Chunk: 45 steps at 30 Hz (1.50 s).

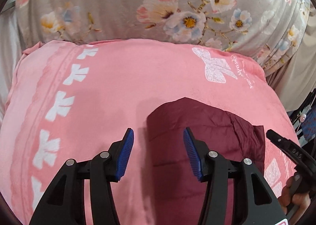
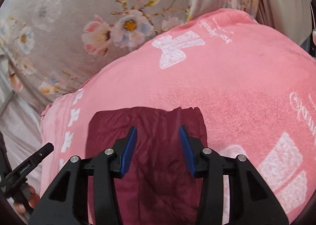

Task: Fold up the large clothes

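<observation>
A dark maroon padded garment (image 1: 207, 126) lies folded flat on a pink blanket (image 1: 118, 86). In the right wrist view the garment (image 2: 110, 126) shows a crumpled far edge. My left gripper (image 1: 158, 132) hovers over the garment's left edge, open, with nothing between its blue pads. My right gripper (image 2: 157, 129) hangs above the middle of the garment, open as well, and nothing is gripped. Each view catches a black finger of the other gripper: the right one (image 1: 276, 138) at the right edge, the left one (image 2: 39, 153) at the left edge.
The pink blanket (image 2: 237, 76) has white bow prints and lies over a grey floral bedspread (image 1: 177, 7). A person's hand (image 1: 296, 199) holds the right gripper's handle. Pale cloth (image 2: 19, 126) hangs at the bed's left side.
</observation>
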Each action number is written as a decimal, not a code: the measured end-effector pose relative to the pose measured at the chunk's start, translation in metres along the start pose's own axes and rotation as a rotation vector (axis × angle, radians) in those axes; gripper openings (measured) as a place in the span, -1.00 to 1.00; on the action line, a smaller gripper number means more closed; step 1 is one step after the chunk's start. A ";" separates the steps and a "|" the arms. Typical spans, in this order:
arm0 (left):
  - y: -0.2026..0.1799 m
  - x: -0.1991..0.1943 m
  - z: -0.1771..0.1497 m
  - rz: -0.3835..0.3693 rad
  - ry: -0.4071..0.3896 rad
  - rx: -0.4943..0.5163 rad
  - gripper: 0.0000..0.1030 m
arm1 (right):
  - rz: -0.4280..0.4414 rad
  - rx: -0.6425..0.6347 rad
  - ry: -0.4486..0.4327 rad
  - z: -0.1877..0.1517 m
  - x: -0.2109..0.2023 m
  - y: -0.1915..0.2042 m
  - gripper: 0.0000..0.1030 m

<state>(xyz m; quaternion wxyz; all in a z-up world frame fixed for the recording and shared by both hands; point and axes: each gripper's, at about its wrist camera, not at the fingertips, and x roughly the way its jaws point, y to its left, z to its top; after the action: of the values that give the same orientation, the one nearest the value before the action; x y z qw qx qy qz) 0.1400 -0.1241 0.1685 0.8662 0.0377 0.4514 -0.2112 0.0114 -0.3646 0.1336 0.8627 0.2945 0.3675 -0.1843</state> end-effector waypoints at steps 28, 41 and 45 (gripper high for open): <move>-0.055 0.134 -0.029 0.140 0.044 0.020 0.38 | -0.117 -0.066 -0.002 -0.037 0.092 -0.032 -0.89; -0.059 0.139 -0.034 0.185 0.013 0.037 0.43 | -0.127 -0.079 -0.014 -0.040 0.093 -0.030 -0.89; -0.061 0.139 -0.036 0.197 0.005 0.043 0.43 | -0.126 -0.079 -0.014 -0.041 0.094 -0.030 -0.89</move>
<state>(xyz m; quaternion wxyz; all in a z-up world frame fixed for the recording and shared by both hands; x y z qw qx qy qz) 0.1585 -0.2161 0.0440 0.8806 0.1010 0.4430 -0.1347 0.0359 -0.3710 0.0300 0.8629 0.2351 0.3862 -0.2257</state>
